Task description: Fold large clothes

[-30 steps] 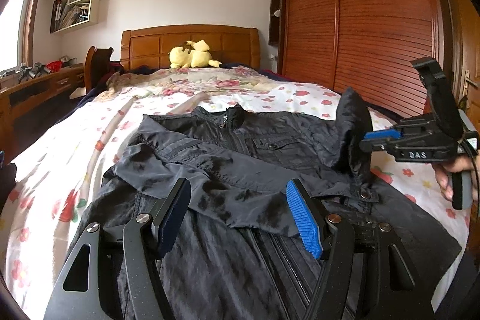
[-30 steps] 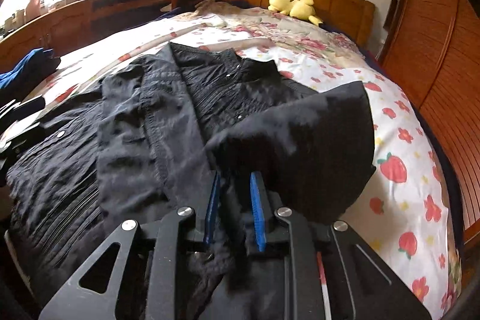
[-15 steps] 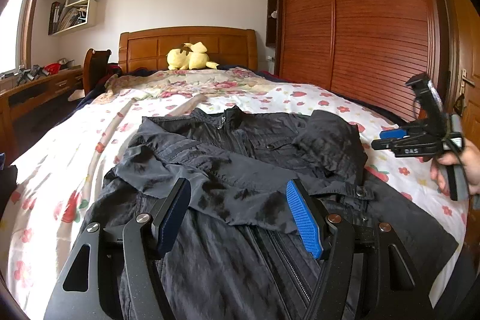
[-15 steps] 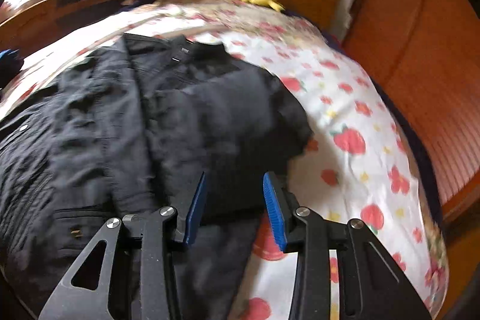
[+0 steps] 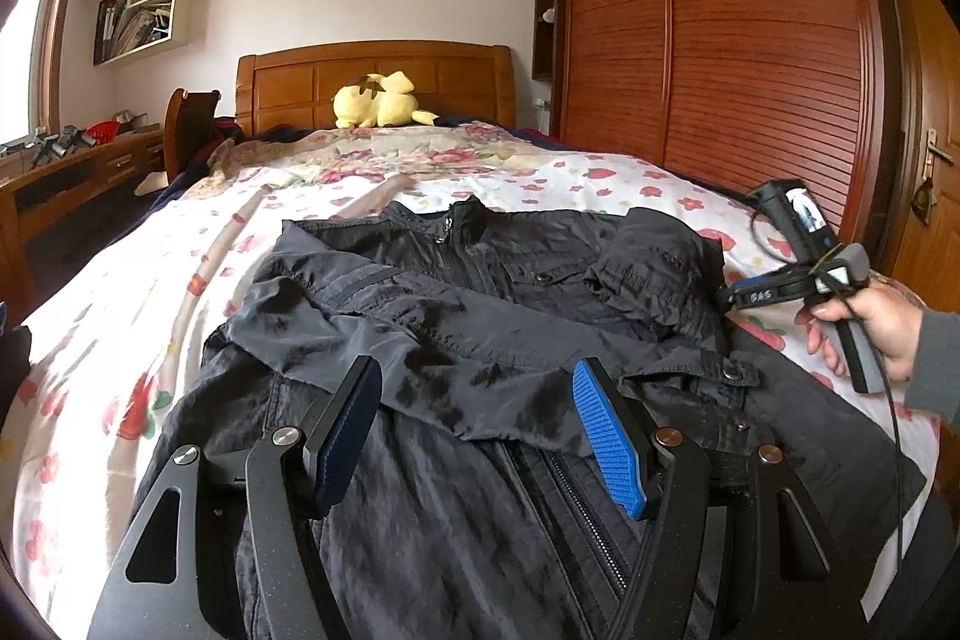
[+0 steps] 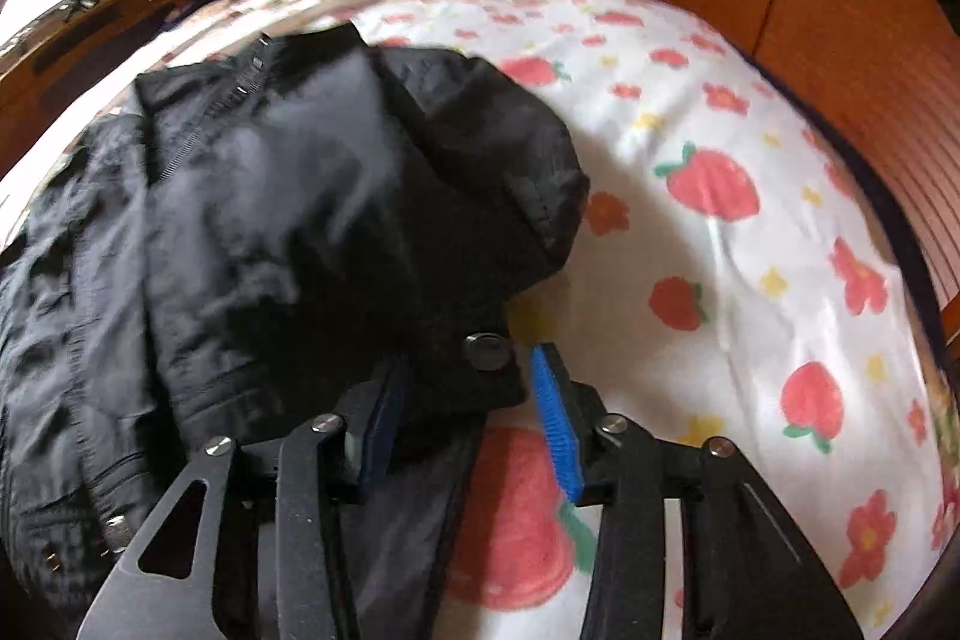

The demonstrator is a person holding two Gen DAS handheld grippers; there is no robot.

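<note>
- Lying face up along the middle of the bed point(image 5: 150, 316), the black jacket point(image 5: 480, 316) had its collar toward the headboard and its hem at the foot edge.
- A second earlier the right claw point(image 6: 474, 400) was clamped on the jacket's right sleeve point(image 5: 654, 256), lifted above the chest; by this moment it had let go, jaws apart, and drawn back to the bed's right edge.
- That sleeve rested bunched across the chest, with the other sleeve already crossing lower down.
- The left claw point(image 5: 480, 436) hovered wide open over the jacket's lower front, gripping nothing, unchanged.
- Both sleeves seemed folded in; folding the body likely came next.
</note>
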